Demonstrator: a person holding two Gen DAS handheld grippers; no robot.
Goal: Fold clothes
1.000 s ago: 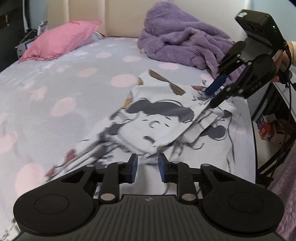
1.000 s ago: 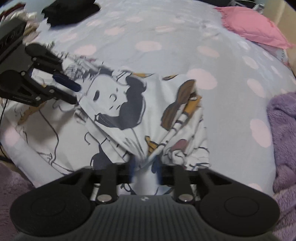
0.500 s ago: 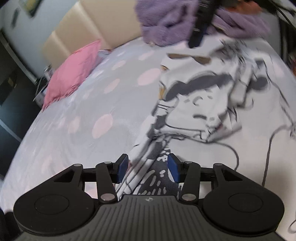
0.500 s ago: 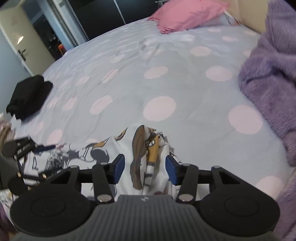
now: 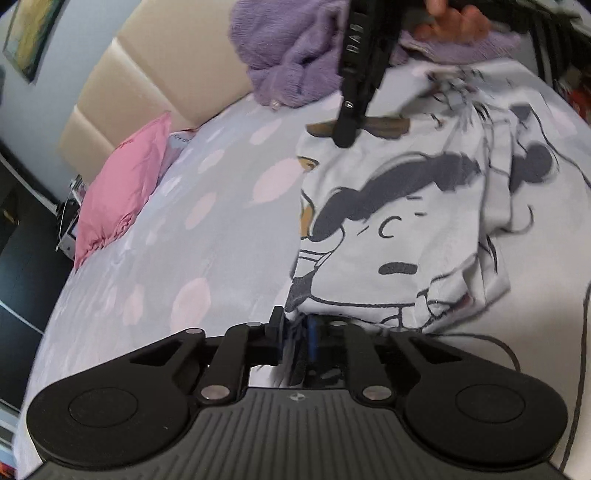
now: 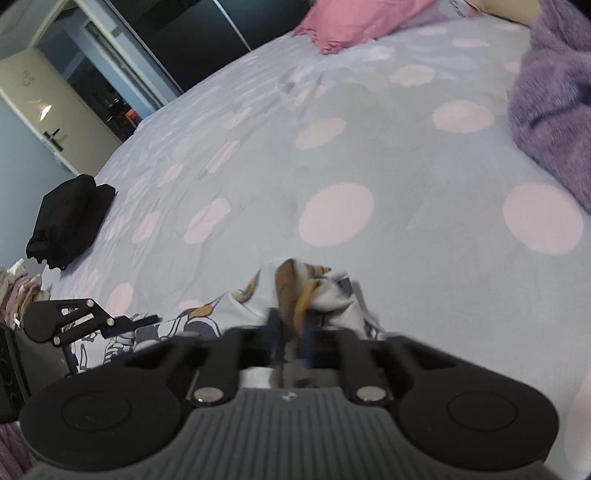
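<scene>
A white garment with cartoon prints (image 5: 399, 221) lies half folded on the spotted bedspread (image 5: 207, 236). My left gripper (image 5: 295, 341) is closing, and its pads pinch the garment's near corner. In the right wrist view my right gripper (image 6: 293, 339) is closing too, with a bunched edge of the same garment (image 6: 325, 291) pressed between its pads. The right gripper (image 5: 349, 129) shows in the left wrist view as a dark bar at the garment's far edge, a hand (image 5: 454, 22) behind it. The left gripper (image 6: 147, 319) appears at the left in the right wrist view.
A purple fleece blanket (image 5: 291, 55) is heaped at the head of the bed. A pink pillow (image 5: 122, 192) lies by the padded headboard (image 5: 147, 88). A folded black garment (image 6: 70, 221) rests near the bed's far edge, a doorway (image 6: 55, 122) beyond it.
Both grippers opened wider, dropped onto the garment's edges and closed on the cloth. Both wrists rolled, so the bed now looks tilted.
</scene>
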